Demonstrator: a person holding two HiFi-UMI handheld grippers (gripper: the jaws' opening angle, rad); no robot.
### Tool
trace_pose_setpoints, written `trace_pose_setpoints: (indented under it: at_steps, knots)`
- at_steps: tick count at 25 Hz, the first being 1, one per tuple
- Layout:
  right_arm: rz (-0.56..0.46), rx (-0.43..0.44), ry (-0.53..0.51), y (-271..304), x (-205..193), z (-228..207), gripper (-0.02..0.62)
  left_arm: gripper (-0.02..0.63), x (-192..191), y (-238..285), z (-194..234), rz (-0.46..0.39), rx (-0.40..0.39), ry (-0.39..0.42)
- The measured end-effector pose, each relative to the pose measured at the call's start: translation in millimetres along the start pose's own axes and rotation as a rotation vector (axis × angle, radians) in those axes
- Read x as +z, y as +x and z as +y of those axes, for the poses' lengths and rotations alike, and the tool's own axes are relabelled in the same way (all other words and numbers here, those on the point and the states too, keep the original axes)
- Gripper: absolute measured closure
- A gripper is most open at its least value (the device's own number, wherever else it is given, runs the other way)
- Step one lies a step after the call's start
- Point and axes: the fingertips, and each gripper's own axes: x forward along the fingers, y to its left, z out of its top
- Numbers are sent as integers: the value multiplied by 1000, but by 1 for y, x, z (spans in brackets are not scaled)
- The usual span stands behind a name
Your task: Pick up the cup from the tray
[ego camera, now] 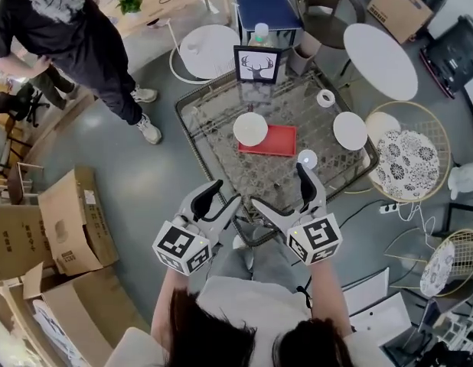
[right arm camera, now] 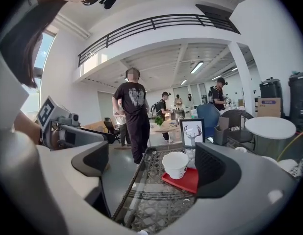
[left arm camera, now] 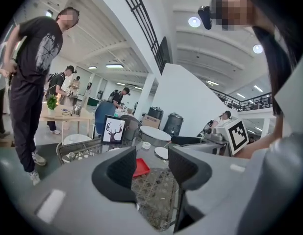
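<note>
A white cup (ego camera: 250, 128) stands on the left end of a flat red tray (ego camera: 273, 141) in the middle of the glass-topped table (ego camera: 221, 121). In the right gripper view the cup (right arm camera: 175, 164) sits upright on the tray (right arm camera: 187, 181), well ahead of the jaws. My left gripper (ego camera: 223, 196) and right gripper (ego camera: 281, 187) hover side by side over the table's near edge, short of the tray. Both are open with nothing between the jaws. The left gripper view shows its gripper (left arm camera: 154, 168) and a corner of the tray (left arm camera: 140, 167); its jaw hides the cup.
A framed deer picture (ego camera: 257, 63) stands at the table's far edge. A white plate (ego camera: 350, 130), a tape roll (ego camera: 325, 98) and a small white lid (ego camera: 307, 158) lie to the right. A person in black (ego camera: 76, 37) stands far left. Cardboard boxes (ego camera: 68, 220) sit on the floor.
</note>
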Motion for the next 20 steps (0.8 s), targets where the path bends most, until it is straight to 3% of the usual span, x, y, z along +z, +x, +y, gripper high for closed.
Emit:
trace_pose_setpoints:
  at_steps: [5, 12, 16, 20]
  knots:
    - [34, 43, 14, 25, -15, -33, 29, 420, -12, 35, 22, 7, 69, -77]
    - [60, 98, -33, 62, -33, -68, 15, 420, -31, 63, 44, 20, 138, -86]
    - [60, 60, -102, 87, -49, -83, 14, 420, -45, 74, 57, 45, 153, -99]
    - [44, 70, -70, 110, -68, -79, -12, 420, -50, 83, 72, 61, 143, -63]
